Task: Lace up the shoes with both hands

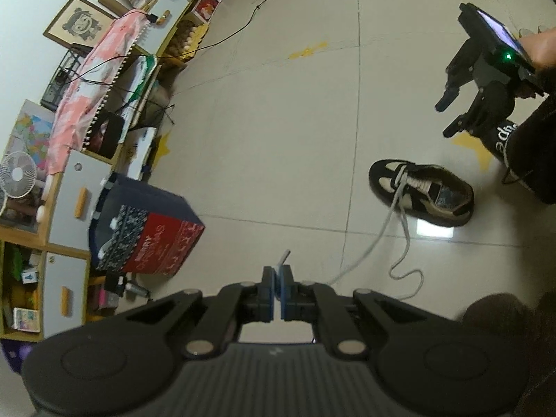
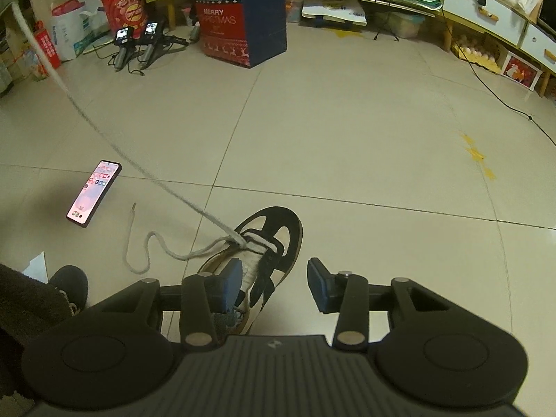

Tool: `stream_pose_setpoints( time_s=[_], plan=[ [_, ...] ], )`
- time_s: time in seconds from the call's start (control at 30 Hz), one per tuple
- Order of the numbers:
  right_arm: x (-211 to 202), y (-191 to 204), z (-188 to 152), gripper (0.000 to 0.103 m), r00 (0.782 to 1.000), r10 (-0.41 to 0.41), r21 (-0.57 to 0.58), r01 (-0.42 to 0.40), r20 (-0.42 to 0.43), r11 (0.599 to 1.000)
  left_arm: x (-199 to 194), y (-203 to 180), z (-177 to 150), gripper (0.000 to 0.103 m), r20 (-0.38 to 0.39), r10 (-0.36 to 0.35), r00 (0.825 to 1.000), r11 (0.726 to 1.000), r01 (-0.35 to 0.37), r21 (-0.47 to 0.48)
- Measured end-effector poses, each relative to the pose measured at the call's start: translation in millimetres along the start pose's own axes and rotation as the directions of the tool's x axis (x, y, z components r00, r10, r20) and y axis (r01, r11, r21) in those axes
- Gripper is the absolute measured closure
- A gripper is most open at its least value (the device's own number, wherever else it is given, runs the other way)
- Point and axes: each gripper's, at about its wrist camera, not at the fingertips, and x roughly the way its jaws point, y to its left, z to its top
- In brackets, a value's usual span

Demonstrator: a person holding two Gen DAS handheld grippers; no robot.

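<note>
Lacing is under way on a black-and-cream shoe [image 2: 267, 243] that sits on the tiled floor [image 2: 347, 139], toe pointing away from the person. The left gripper [image 1: 278, 278] has its jaws clenched on one lace end [image 1: 283, 257], whose tip pokes out just past the blue pads; from there the lace [image 2: 104, 139] runs taut through the air down to the eyelets near the toe. The other lace end [image 2: 139, 250] lies slack, curling on the floor to the left of the shoe, its tip near a lit phone [image 2: 93, 193].

The right gripper [image 2: 274, 285] hovers above the shoe's heel with its jaws released and nothing between them.

By my reading, the step in hand is pulling the held lace snug through a low eyelet. The next move likely calls for the right gripper to drop to the left and pick up the slack end near its tip, then steer it to the next free eyelet while the left keeps tension.

As for containers, a Christmas gift bag [image 2: 243, 17] stands at the far side; its contents cannot be seen. Cabinet shelves [image 1: 21, 278] on the far edge hold boxes and small clutter, too small to name.
</note>
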Motion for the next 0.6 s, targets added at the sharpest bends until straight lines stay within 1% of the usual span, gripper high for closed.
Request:
stream_pose_setpoints(
  time_s=[0.13, 0.27, 0.47, 0.6],
  plan=[
    [12, -1, 3, 0.058, 1.0, 0.006, -0.021, -0.006, -0.012, 1.0, 23, -8, 7, 0.1, 0.018, -0.052, 0.998, 0.999, 0.052, -0.01],
    [26, -1, 6, 0.058, 0.999, 0.018, -0.047, -0.019, -0.027, 0.999, 52, -22, 13, 0.1, 0.038, -0.115, 0.993, 0.993, 0.115, -0.016],
    [52, 1, 8, 0.059, 0.997, 0.046, -0.065, -0.05, -0.057, 0.997, 100, -41, 20, 0.1, 0.076, -0.209, 0.975, 0.976, 0.213, -0.052],
    [73, 4, 6, 0.058, 0.995, 0.068, -0.063, -0.072, -0.073, 0.995, 135, -55, 22, 0.1, 0.099, -0.266, 0.959, 0.958, 0.274, -0.083]
  ],
)
